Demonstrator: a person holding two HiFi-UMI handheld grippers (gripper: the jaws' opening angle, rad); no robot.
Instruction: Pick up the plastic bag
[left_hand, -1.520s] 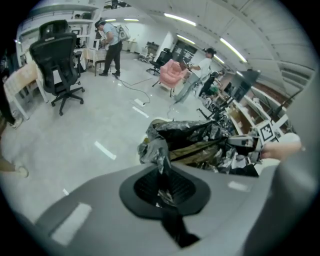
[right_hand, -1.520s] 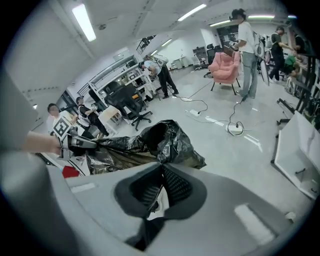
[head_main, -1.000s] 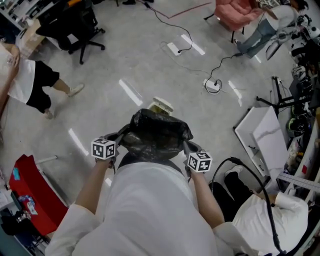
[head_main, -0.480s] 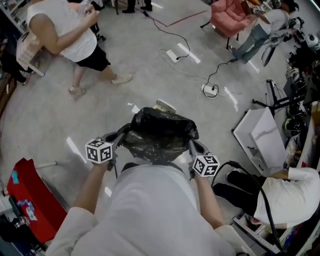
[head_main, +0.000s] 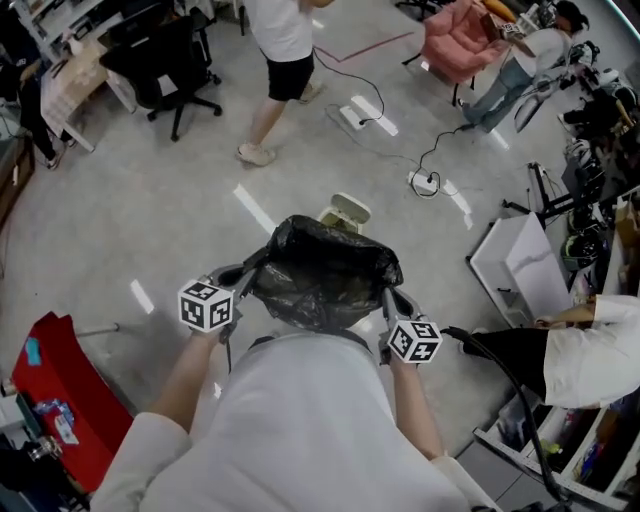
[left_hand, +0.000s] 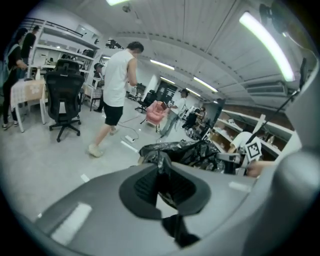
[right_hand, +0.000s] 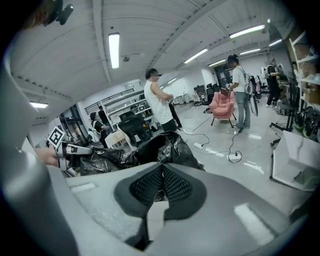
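A crumpled black plastic bag (head_main: 325, 272) hangs above the floor, stretched between both grippers in front of the person's chest. My left gripper (head_main: 248, 272) is shut on the bag's left edge, its marker cube nearer the body. My right gripper (head_main: 388, 296) is shut on the right edge. In the left gripper view, black film (left_hand: 195, 152) runs pinched into the closed left gripper (left_hand: 162, 169), and the right gripper (left_hand: 234, 159) shows beyond. The right gripper view has the bag (right_hand: 165, 146) bunched just past the closed right gripper (right_hand: 162, 174).
A small white object (head_main: 346, 212) lies on the floor just beyond the bag. A person (head_main: 280, 50) walks at the top centre near an office chair (head_main: 165, 55). Cables (head_main: 425, 180), a white panel (head_main: 520, 275), a red item (head_main: 55, 370) and another person (head_main: 590, 350) surround.
Both grippers keep the bag held in about the same place. The walking person has crossed from the far left to the top centre.
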